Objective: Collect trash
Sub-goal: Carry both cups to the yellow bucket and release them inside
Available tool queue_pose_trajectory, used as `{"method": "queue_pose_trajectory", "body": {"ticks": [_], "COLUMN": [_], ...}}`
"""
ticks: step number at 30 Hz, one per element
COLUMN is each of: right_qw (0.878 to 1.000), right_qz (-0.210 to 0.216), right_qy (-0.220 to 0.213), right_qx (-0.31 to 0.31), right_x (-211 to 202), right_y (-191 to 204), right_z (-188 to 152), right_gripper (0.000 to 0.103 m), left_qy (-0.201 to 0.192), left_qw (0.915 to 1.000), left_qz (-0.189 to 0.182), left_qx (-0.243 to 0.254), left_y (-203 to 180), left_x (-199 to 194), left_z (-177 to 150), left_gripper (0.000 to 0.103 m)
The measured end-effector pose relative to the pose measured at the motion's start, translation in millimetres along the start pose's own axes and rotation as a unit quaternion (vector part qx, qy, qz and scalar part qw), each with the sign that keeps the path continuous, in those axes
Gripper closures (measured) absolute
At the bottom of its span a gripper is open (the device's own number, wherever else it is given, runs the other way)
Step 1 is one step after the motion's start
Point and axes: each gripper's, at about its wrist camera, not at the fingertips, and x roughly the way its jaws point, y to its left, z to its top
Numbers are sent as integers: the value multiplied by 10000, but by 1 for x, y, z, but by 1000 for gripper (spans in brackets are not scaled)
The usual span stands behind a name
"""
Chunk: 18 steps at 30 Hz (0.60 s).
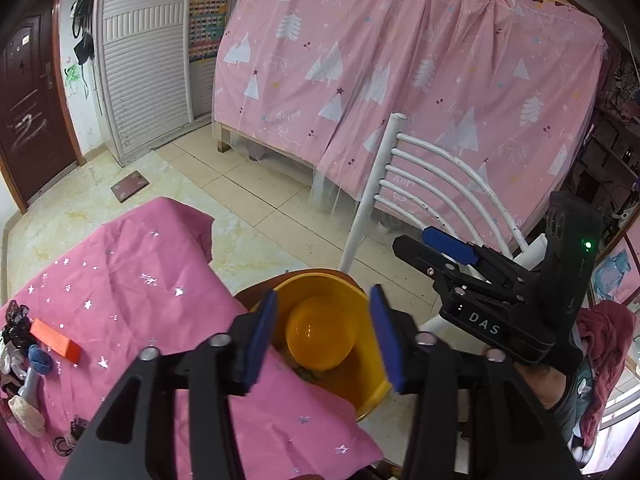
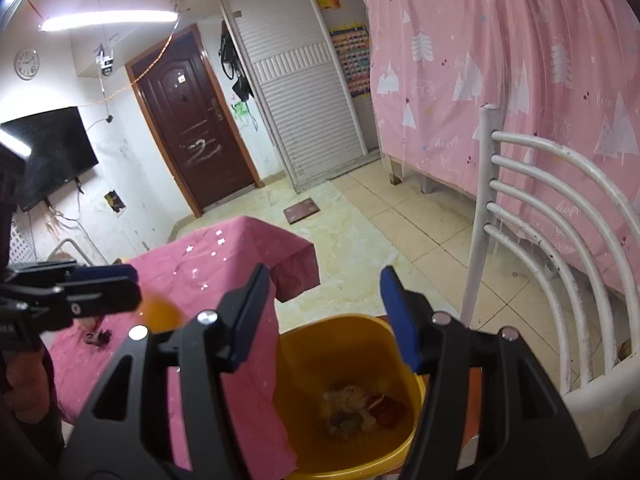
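Note:
A yellow trash bin (image 1: pixel 362 384) stands beside the pink-clothed table (image 1: pixel 132 280). An orange ball-like object (image 1: pixel 320 334) shows between my left gripper's (image 1: pixel 323 334) open fingers, over the bin mouth; whether it is touched I cannot tell. In the right wrist view the bin (image 2: pixel 304 356) holds several scraps of trash (image 2: pixel 360 410). My right gripper (image 2: pixel 326 316) is open and empty above the bin, and appears in the left wrist view (image 1: pixel 440 250). The left gripper (image 2: pixel 100 292) shows at the left with the orange object (image 2: pixel 160 314) beside it.
On the table's left end lie an orange block (image 1: pixel 56 340), a blue cloth ball (image 1: pixel 40 360), black scraps (image 1: pixel 16 320) and a pale lump (image 1: pixel 28 416). A white metal chair (image 1: pixel 432 176) stands by the bin. A pink curtained bed (image 1: pixel 400 80) is behind.

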Motion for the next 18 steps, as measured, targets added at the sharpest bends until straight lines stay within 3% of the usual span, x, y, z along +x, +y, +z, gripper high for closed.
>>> {"method": "queue_pose_trajectory", "body": {"ticks": [3,18], "right_qw": [10000,9995], "right_qz": [28,119], "right_qy": [-29,101], "right_qx": [-17,-274], "right_x": [-2,8], "right_y": [0,25], "right_z": [1,-2], "right_gripper": [48,47], "left_qy": [5,-164], "left_qw": [10000,9997], "left_qz": [15,101], "left_qx": [3,-161], "left_y": [-3,16], "left_x": [3,-21], "left_z": [0,-2], "left_gripper": [48,48]}}
